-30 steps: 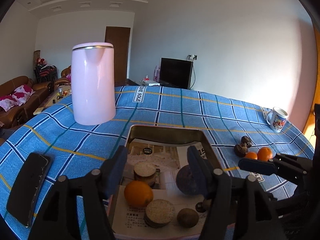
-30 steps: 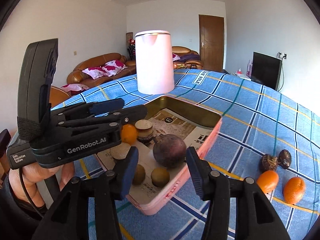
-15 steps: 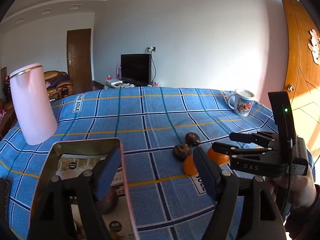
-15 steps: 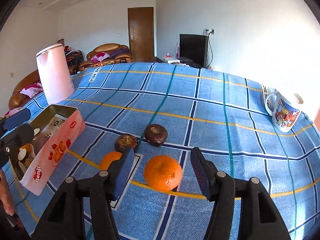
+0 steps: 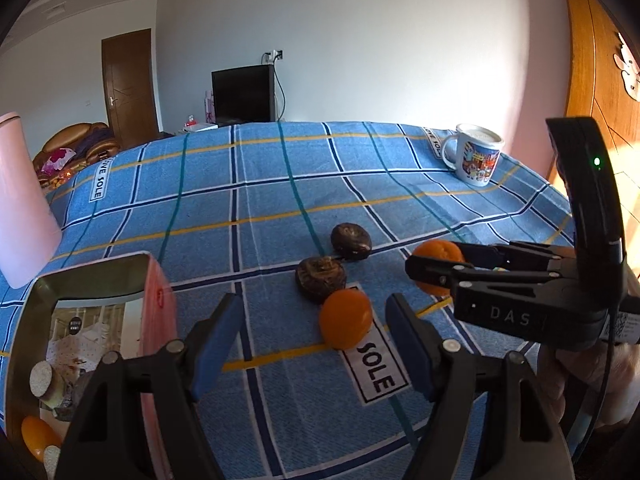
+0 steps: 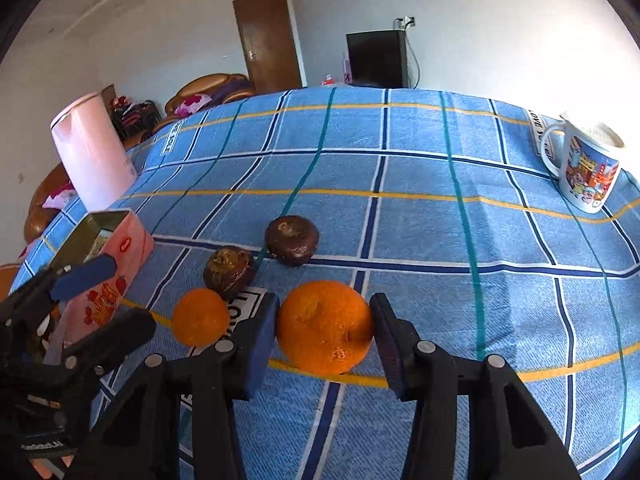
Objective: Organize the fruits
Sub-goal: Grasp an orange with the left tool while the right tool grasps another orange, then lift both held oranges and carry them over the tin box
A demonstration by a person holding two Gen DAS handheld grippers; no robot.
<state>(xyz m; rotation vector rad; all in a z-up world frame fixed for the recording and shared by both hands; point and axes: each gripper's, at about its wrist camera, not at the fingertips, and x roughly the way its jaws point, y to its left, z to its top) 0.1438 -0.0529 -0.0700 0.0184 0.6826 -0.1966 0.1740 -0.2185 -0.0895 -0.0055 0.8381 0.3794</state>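
While the right tongs (image 6: 324,334) straddle the larger orange (image 6: 324,327), their blue pads (image 6: 260,338) sit just beside its two flanks; contact cannot be confirmed, so the jaws read as narrowly spread around the fruit, which rests on the counter (image 6: 420,232). Left tongs (image 5: 314,338) are spread wide and hold nothing; the smaller orange (image 5: 346,324) lies on the cloth between and a little beyond their tips, touching neither pad.

Fruit cluster, from the left wrist view:
- smaller orange just beside a dark wrinkled fruit (image 5: 321,278)
- second dark fruit (image 5: 351,241) just behind the first, near it
- larger orange (image 5: 438,254) to the right, partly hidden behind the right tongs' arms

Pink tin (image 5: 160,312) stands to the left of the cluster, paper-lined, open at the top. Inside it: an orange fruit (image 5: 38,436) at the near end and a pale cut-faced round piece (image 5: 42,376); the rest of the contents is too dark to identify.

Counter is covered by a blue checked cloth. Pink kettle (image 6: 94,152) stands at the far left, behind the tin. Printed mug (image 6: 588,170) stands at the far right, well apart from the fruit
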